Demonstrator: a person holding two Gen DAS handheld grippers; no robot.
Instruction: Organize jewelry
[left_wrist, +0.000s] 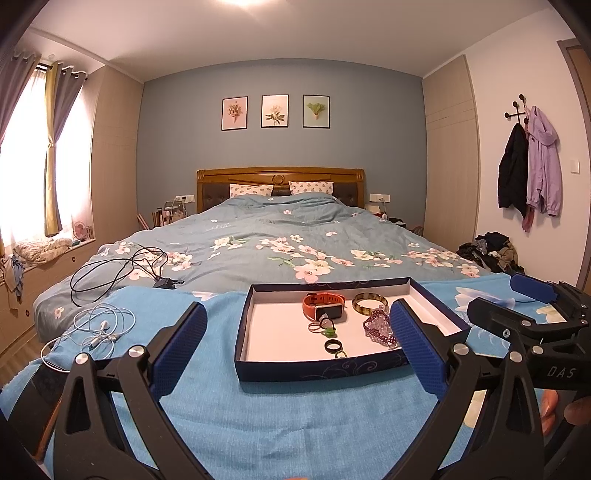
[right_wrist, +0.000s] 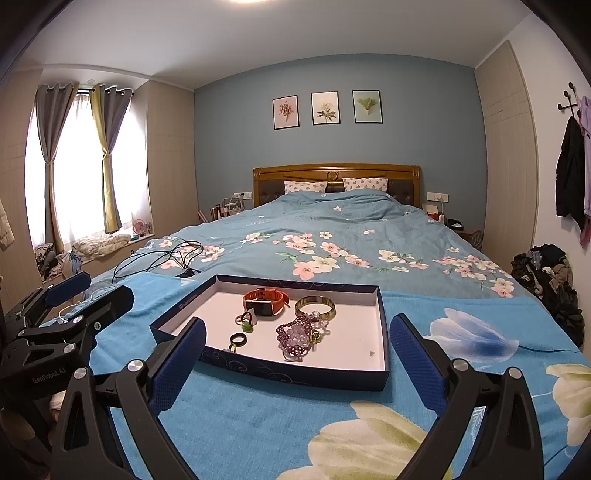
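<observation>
A shallow navy box (left_wrist: 314, 369) (right_wrist: 295, 373) with a white inside lies on a blue cloth at the foot of the bed. In it are an orange watch (left_wrist: 324, 305) (right_wrist: 264, 301), an amber bangle (left_wrist: 369, 302) (right_wrist: 315, 308), a purple bead bracelet (left_wrist: 376, 326) (right_wrist: 293, 336), a black ring (left_wrist: 333, 346) (right_wrist: 238, 338) and small green rings (left_wrist: 328, 330) (right_wrist: 246, 325). My left gripper (left_wrist: 298, 310) (right_wrist: 109, 286) hovers open before the box's near left side. Facing the near right side, my right gripper (right_wrist: 298, 323) (left_wrist: 495, 293) is open too. Neither holds anything.
A black cable (left_wrist: 122, 269) and white earphones (left_wrist: 99, 328) lie on the bed left of the box. A dark flat object (left_wrist: 40, 398) sits at the cloth's near left edge. Clothes are piled on the floor (right_wrist: 546, 273) right of the bed. The floral quilt (left_wrist: 295, 236) stretches behind the box.
</observation>
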